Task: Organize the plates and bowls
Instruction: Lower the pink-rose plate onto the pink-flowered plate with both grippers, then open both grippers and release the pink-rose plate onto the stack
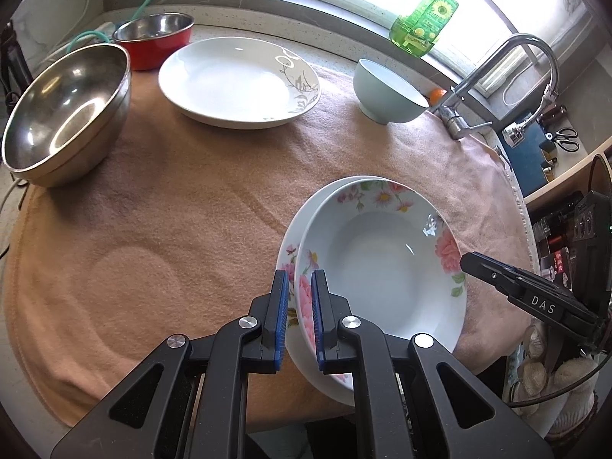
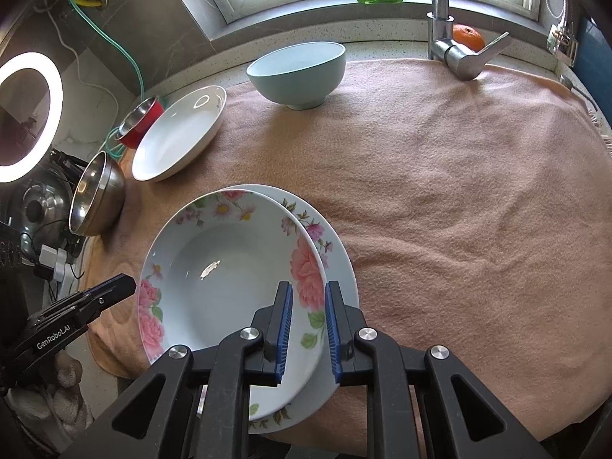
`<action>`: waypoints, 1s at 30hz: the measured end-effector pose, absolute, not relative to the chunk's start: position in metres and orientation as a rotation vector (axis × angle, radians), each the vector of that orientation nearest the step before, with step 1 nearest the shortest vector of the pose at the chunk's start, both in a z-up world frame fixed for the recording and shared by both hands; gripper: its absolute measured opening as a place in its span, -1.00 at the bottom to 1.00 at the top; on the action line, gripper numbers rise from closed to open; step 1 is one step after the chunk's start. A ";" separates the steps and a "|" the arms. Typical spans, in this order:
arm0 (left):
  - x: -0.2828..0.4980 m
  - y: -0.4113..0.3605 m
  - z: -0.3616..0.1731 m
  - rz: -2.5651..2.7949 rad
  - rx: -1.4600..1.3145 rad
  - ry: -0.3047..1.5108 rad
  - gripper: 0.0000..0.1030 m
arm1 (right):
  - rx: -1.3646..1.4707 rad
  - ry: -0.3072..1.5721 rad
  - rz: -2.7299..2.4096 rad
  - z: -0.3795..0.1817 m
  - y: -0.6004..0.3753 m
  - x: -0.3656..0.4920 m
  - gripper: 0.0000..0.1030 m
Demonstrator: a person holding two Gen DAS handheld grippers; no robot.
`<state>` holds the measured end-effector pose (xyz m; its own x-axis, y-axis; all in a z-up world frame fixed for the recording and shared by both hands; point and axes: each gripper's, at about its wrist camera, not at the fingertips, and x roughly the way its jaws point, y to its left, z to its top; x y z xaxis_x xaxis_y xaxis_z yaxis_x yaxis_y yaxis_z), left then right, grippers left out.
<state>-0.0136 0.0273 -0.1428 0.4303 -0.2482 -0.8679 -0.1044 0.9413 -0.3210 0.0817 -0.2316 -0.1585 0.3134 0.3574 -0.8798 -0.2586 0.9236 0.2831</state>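
A floral deep plate [image 1: 386, 264] sits stacked in a second floral plate [image 1: 290, 267] on the peach towel; both show in the right wrist view, upper [image 2: 225, 279] and lower [image 2: 336, 252]. My left gripper [image 1: 300, 287] straddles the left rims of the stack, jaws narrowly apart. My right gripper [image 2: 308, 298] straddles the upper plate's right rim, with gaps at both pads; it also shows in the left wrist view [image 1: 468, 262]. A white plate [image 1: 237, 80] with grey pattern, a pale blue bowl [image 1: 388, 91], steel bowls [image 1: 65, 114] and a red bowl [image 1: 157, 38] stand behind.
A faucet [image 1: 493, 76] and a green soap bottle [image 1: 428, 15] stand at the back right by the window. An orange [image 2: 468, 36] lies behind the faucet [image 2: 447, 38]. A ring light [image 2: 26, 114] and cables are at the left counter edge. The towel [image 2: 459, 191] covers the counter.
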 end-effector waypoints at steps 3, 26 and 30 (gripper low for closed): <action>-0.015 0.032 -0.142 -0.081 -0.362 1.126 -0.83 | 0.097 1.170 0.418 -0.154 -0.229 0.081 -0.68; -0.027 0.060 -0.128 -0.038 -0.406 1.080 -0.76 | 0.123 1.092 0.500 -0.130 -0.200 0.076 -0.66; -0.028 0.064 -0.125 -0.030 -0.417 1.070 -0.76 | 0.126 1.088 0.518 -0.125 -0.194 0.077 -0.49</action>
